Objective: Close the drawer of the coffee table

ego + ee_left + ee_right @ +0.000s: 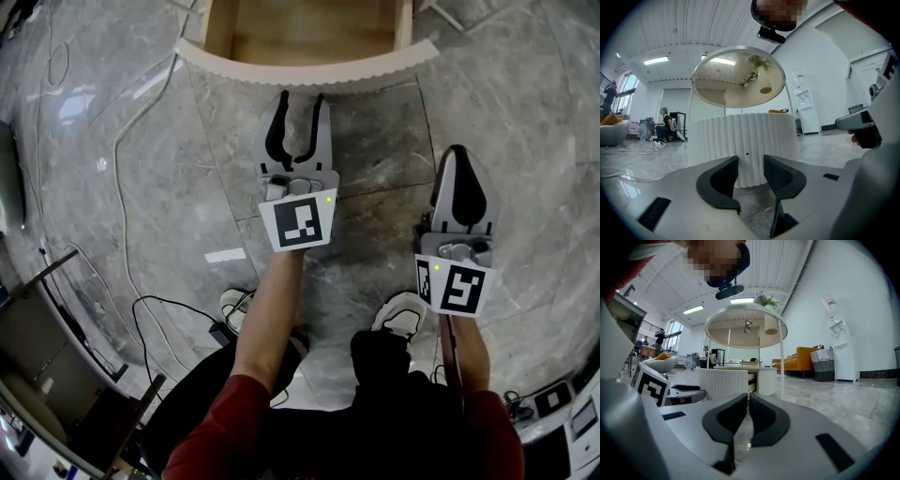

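Observation:
The coffee table's drawer stands pulled out at the top of the head view, with its wooden inside showing behind a curved white ribbed front. My left gripper is open and points at that front, a short gap away, with nothing between its fingers. In the left gripper view the ribbed front fills the middle beyond the jaws of the left gripper, under the round table top. My right gripper is shut and empty, lower and to the right, farther from the drawer. The right gripper view shows the right gripper and the drawer front ahead to the left.
Cables trail over the grey marble floor at the left, and a white tape strip lies near the person's shoes. An orange sofa and a bin stand far behind the table. A person sits in the distance.

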Demonstrator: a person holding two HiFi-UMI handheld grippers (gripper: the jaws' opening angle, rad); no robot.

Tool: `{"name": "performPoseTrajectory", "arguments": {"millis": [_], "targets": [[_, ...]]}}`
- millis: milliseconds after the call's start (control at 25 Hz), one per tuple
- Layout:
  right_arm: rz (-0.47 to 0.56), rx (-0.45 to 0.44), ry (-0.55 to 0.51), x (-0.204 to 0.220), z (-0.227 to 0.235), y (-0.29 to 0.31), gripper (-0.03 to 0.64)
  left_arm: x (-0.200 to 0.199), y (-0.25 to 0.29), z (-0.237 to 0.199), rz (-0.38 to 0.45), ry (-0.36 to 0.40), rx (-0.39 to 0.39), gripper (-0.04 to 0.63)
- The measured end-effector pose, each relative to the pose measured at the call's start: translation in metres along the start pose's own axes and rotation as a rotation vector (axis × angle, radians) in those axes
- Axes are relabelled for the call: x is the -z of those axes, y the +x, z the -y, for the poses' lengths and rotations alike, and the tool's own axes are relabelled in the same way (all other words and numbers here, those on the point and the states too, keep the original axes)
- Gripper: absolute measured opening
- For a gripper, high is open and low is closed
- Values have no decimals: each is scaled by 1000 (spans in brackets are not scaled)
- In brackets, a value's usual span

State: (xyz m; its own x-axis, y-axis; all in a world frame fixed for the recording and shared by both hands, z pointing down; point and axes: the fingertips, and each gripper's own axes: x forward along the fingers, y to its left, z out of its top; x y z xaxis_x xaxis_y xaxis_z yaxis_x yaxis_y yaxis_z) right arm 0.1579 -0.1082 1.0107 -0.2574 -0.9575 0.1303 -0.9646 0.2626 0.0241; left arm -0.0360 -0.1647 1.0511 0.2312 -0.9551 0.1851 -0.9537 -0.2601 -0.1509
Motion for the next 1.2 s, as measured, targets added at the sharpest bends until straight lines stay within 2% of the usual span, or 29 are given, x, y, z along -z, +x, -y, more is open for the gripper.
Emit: {"name": "performPoseTrajectory", "arguments": {"millis": [360, 560, 960, 1200], "targets": [[-24, 7, 38, 8, 5, 1, 25, -10, 47, -8, 9, -49, -17, 183], [-29, 8, 48, 10, 5, 1, 25, -22, 75, -15, 72, -102, -42, 183], [-32, 26, 42, 9, 15, 1, 25, -29, 112, -18, 22, -163, -20, 184], [-31, 28, 40, 8, 17, -1, 25, -30, 112, -19, 23, -164, -23, 183]]}}
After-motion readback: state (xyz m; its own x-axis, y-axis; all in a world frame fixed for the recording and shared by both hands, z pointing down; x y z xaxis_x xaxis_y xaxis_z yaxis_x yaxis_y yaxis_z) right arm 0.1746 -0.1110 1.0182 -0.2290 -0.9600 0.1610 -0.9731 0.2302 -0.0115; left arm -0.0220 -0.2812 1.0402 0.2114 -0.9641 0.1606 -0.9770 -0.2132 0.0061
